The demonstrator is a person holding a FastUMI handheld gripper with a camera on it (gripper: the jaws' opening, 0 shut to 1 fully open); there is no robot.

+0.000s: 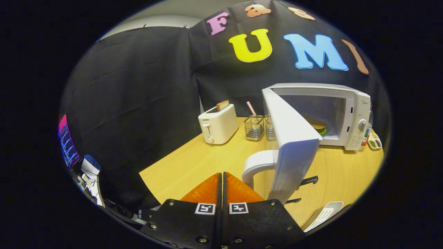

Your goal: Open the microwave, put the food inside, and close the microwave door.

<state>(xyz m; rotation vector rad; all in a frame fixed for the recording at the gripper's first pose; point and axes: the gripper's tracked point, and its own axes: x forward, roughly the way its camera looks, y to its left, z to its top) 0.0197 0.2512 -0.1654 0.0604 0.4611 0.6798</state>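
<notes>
Even indoor light, sharp centre, strong fisheye bending toward the edges.

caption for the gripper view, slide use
Gripper shut, empty, beside the open microwave door's handle; food already inside.

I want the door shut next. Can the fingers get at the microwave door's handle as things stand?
Probably yes: the handle sits just ahead of the closed fingers, slightly to their right, with nothing between.

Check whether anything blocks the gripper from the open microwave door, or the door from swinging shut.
Nothing visible blocks either. The gripper, fingers shut and empty, sits just left of the door and its handle. The burger lies well inside the microwave, clear of the opening.
</notes>
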